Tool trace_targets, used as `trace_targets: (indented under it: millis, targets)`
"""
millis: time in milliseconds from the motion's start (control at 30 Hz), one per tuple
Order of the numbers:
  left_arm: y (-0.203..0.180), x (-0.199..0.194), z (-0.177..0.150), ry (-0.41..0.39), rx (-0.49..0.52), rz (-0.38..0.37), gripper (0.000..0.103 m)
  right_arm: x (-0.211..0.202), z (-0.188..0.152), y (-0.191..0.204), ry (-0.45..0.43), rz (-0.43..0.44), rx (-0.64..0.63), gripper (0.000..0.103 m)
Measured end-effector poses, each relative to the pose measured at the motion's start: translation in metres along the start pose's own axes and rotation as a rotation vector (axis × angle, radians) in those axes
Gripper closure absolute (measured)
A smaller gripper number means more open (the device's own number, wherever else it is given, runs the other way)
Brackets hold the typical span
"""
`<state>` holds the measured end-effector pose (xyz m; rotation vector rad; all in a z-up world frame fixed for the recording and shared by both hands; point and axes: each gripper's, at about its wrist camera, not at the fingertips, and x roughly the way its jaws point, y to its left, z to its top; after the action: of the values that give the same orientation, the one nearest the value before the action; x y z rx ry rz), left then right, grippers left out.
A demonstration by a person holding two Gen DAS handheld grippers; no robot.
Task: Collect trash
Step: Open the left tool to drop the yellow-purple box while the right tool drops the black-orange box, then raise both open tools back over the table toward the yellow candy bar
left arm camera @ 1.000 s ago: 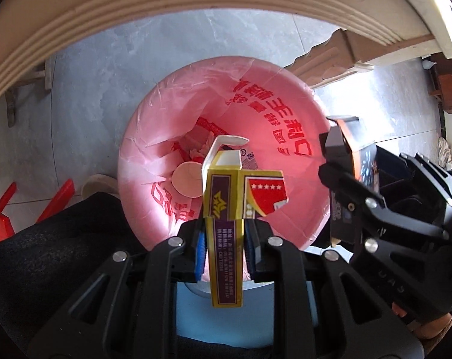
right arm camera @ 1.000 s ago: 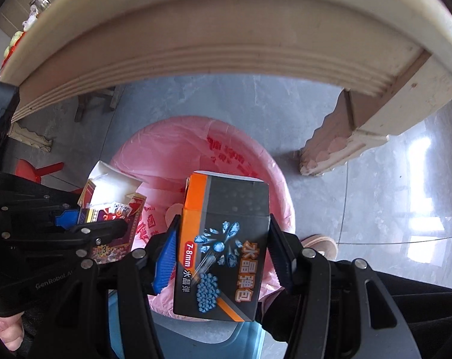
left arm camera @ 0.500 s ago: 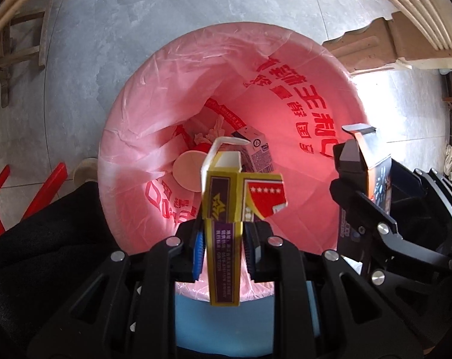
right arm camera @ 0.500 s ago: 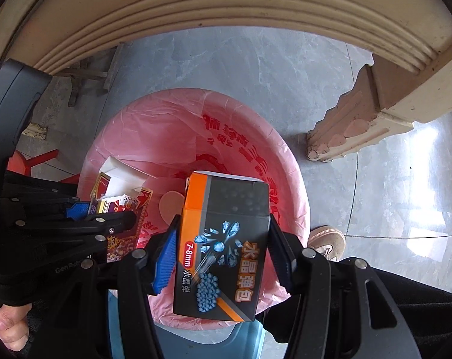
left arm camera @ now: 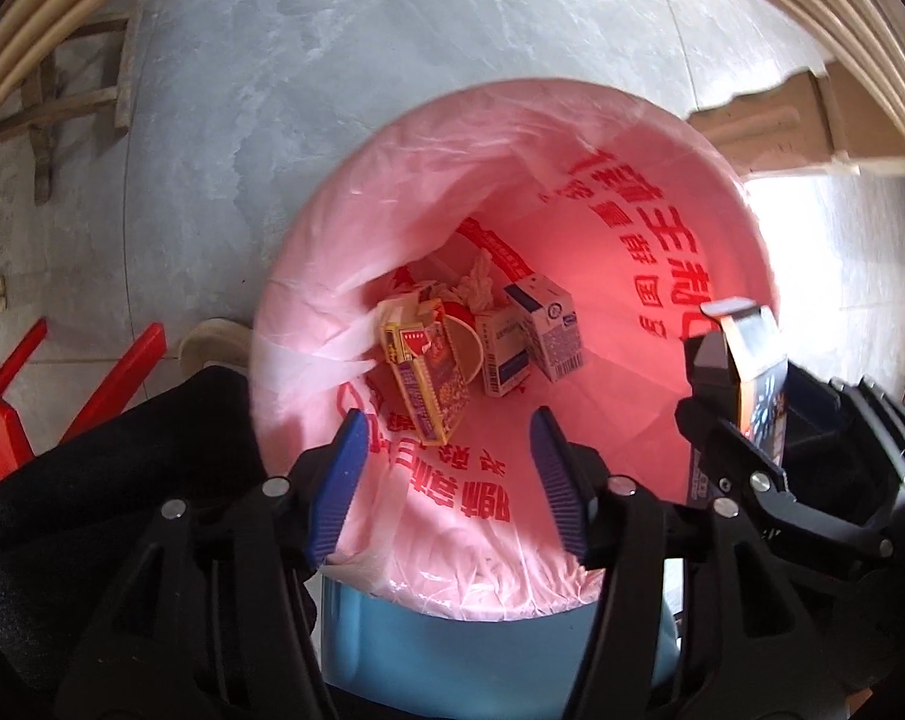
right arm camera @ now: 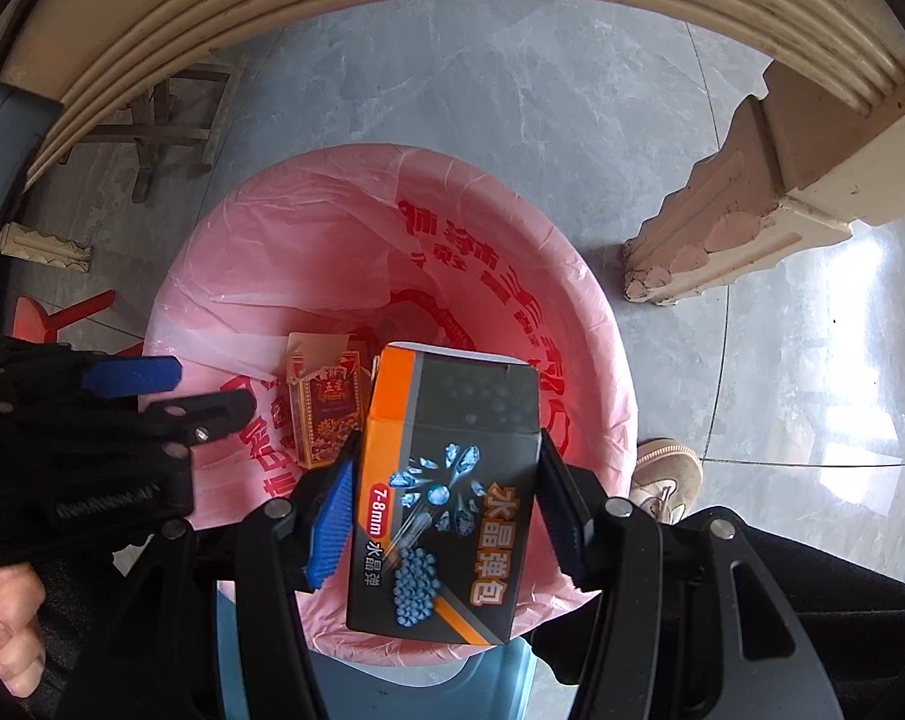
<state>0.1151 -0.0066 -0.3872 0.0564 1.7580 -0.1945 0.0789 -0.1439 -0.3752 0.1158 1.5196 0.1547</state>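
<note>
A blue bin [left arm camera: 500, 654] lined with a pink bag [left arm camera: 662, 276] stands on the floor below both grippers. My left gripper [left arm camera: 446, 468] hangs over its mouth, jaws opening, nothing between them. The yellow and red carton [left arm camera: 425, 378] [right arm camera: 326, 420] is inside the bag, down among other trash. My right gripper [right arm camera: 443, 510] is shut on a grey and orange box [right arm camera: 452, 498] [left arm camera: 758, 384], held upright over the bin's near rim.
Two small white cartons [left arm camera: 530, 342] and a paper cup lie at the bag's bottom. A cream table edge [right arm camera: 392, 12] arches overhead, its carved leg [right arm camera: 746, 228] to the right. Red stool legs [left arm camera: 92, 384] and a shoe [right arm camera: 668, 480] rest on the grey floor.
The left gripper's jaws have parted and the yellow and red carton has dropped from them into the bag. Both grippers have sunk closer to the bin. The right gripper still holds its box.
</note>
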Motion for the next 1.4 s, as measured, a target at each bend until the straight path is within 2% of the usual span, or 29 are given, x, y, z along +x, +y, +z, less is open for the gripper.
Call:
trace_targets:
  millis: [400,567,967,1100,1167,1400]
  targets:
    - [0.008,0.0,0.001,0.003,-0.027,0.003,0.045,0.006,0.002,0.005,0.021,0.002,-0.01,0.048]
    - [0.006,0.001,0.001,0.005,-0.019,0.008,0.045,0.007,0.001,0.005,0.027,-0.003,-0.008,0.043]
    - [0.003,0.001,-0.001,0.002,-0.01,0.018,0.044,0.006,0.001,0.007,0.029,0.0,-0.017,0.041]
    - [0.001,0.0,-0.003,-0.002,-0.001,0.035,0.044,0.005,0.0,0.008,0.03,0.001,-0.018,0.037]
    - [0.001,-0.001,-0.004,-0.01,0.006,0.047,0.035,0.005,0.0,0.008,0.033,0.002,-0.02,0.037]
    - [-0.002,-0.013,-0.012,-0.045,0.028,0.076,0.034,-0.005,-0.006,0.013,0.011,-0.009,-0.038,0.037]
